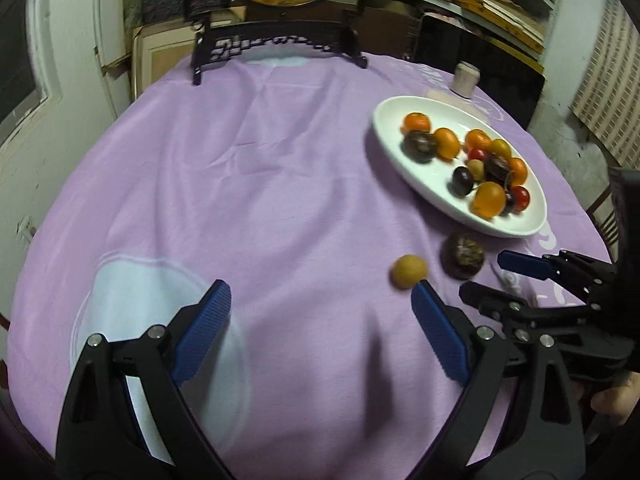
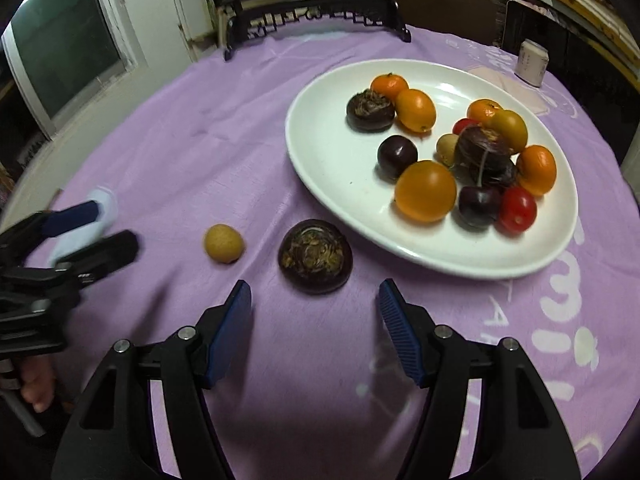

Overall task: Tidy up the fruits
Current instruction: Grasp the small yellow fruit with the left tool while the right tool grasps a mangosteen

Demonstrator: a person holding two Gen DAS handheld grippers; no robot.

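On the table point(image 2: 180, 128), a white plate point(image 2: 332, 160) held a heap of orange, dark and red fruits, while a tan fruit point(image 2: 224, 243) and a dark fruit point(image 2: 315, 256) lay on the purple cloth just beside the plate's near rim. The left gripper point(image 1: 322, 298) was spread wide with nothing between its blue pads, its right pad tip close to the tan fruit. The right gripper point(image 2: 315, 296) stood parted and empty just short of the dark fruit.
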